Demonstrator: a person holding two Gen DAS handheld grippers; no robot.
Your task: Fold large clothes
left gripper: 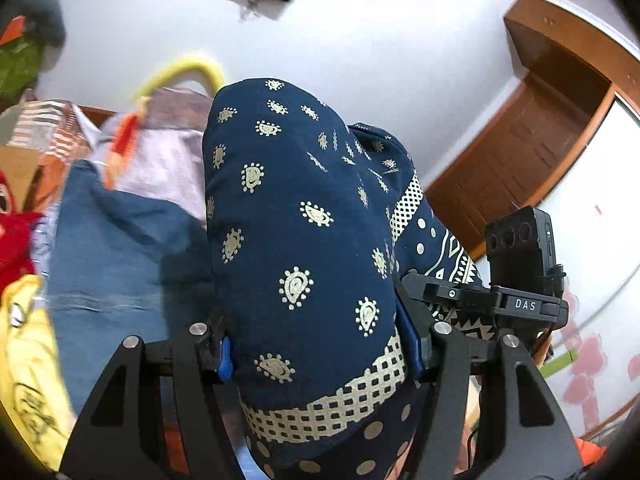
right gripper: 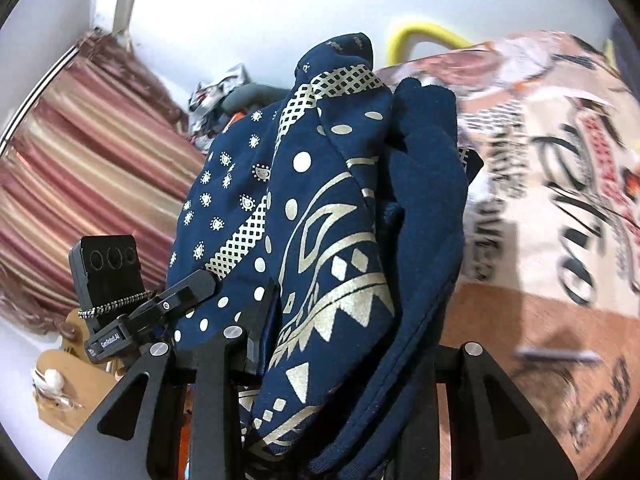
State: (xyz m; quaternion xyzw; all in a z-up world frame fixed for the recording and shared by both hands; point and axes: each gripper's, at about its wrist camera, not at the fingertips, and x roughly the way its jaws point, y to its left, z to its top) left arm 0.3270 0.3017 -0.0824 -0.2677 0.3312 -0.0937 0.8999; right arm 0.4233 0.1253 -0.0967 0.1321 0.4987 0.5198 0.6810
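A navy garment (left gripper: 296, 220) with gold paisley and geometric print bulges up between the fingers of my left gripper (left gripper: 316, 344), which is shut on a thick bunch of it; a blue pad (left gripper: 224, 356) presses its left side. In the right wrist view the same garment (right gripper: 332, 220) rises in folded layers, with my right gripper (right gripper: 348, 340) shut on it. Its left finger (right gripper: 260, 332) shows and the right one is hidden by cloth. Both grippers are held close side by side: the right gripper (left gripper: 520, 256) shows at the left view's right edge, the left gripper (right gripper: 116, 280) at the right view's left.
Behind lies a heap of clothes: blue denim (left gripper: 112, 248), a yellow garment (left gripper: 24, 360), red cloth (left gripper: 12, 240), pink fabric (left gripper: 168, 160). A wooden door (left gripper: 540, 140) stands at right. A striped curtain (right gripper: 80, 160) and a printed beige fabric (right gripper: 560, 160) flank the garment.
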